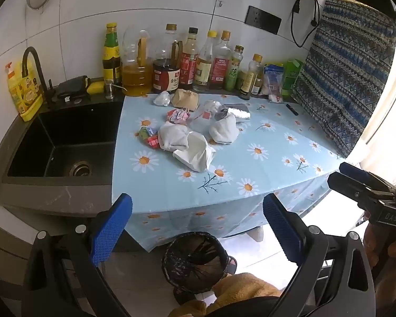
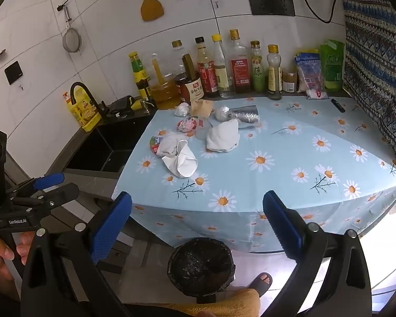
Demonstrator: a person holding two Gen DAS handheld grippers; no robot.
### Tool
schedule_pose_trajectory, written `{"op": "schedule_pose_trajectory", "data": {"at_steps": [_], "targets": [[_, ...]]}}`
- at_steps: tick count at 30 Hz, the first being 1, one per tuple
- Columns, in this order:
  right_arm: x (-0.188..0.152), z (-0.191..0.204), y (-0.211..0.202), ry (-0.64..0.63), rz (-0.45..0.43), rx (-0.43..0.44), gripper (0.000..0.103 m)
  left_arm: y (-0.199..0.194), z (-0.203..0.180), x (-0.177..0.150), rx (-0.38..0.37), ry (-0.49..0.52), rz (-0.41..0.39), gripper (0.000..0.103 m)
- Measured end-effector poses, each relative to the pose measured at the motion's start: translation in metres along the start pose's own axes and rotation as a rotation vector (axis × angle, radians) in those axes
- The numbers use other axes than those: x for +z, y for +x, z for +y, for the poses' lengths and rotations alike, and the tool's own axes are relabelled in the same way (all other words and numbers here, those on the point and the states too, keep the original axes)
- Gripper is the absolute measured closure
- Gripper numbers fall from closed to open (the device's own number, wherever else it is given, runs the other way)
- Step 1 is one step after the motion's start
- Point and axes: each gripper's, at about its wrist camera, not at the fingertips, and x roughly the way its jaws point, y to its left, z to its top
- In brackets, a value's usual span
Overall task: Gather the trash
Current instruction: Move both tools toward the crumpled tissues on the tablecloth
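Both grippers are hanging back from the counter edge, and we are judging this to be the very start of the job: none of the trash is being held yet. Our left gripper (image 1: 198, 227) is showing its blue pads spread wide with nothing between them, and our right gripper (image 2: 198, 224) is standing just as wide and just as bare.

We are looking at the trash pile (image 1: 195, 129) lying toward the back-left of the daisy tablecloth (image 2: 290, 174): crumpled white tissues (image 2: 180, 159), another white wad (image 2: 223, 136), a brown paper bag (image 1: 185, 99), coloured snack wrappers (image 1: 148, 137), a pink-and-red crumple (image 2: 186, 125) and a foil pack (image 2: 244, 116). Everything is clustered, with pieces touching or overlapping.

The black-lined trash bin (image 1: 195, 261) is standing on the floor below the cloth's hanging front edge, just ahead of us. We are seeing only its dark liner inside; whether anything is lying at the bottom we cannot tell. The black sink (image 1: 66, 145) to the left is looking bare but for its drain.

Next, we are expecting to reach forward over the cloth, close on the nearest tissue, and carry it back down over the bin's mouth.
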Motion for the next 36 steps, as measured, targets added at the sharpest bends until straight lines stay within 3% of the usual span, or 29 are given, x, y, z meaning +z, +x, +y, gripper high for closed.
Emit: {"op": "schedule_pose_trajectory", "data": {"at_steps": [15, 23, 24, 31, 36], "targets": [[0.009, -0.005, -0.004, 0.007, -0.022, -0.018, 0.005, 0.007, 0.002, 0.004, -0.004, 0.002, 0.015, 0.007], [0.01, -0.002, 0.004, 0.067, 0.044, 0.012, 0.005, 0.002, 0.003, 0.006, 0.0, 0.014, 0.0, 0.007], [0.009, -0.005, 0.006, 0.115, 0.084, 0.044, 0.005, 0.002, 0.004, 0.005, -0.001, 0.011, 0.001, 0.007], [0.011, 0.006, 0.001, 0.024, -0.001, -0.006, 0.005, 0.0, 0.011, 0.002, 0.005, 0.006, -0.001, 0.007], [0.009, 0.012, 0.002, 0.017, 0.023, -0.013, 0.005, -0.003, 0.012, 0.001, 0.0, 0.013, -0.011, 0.007]]}}
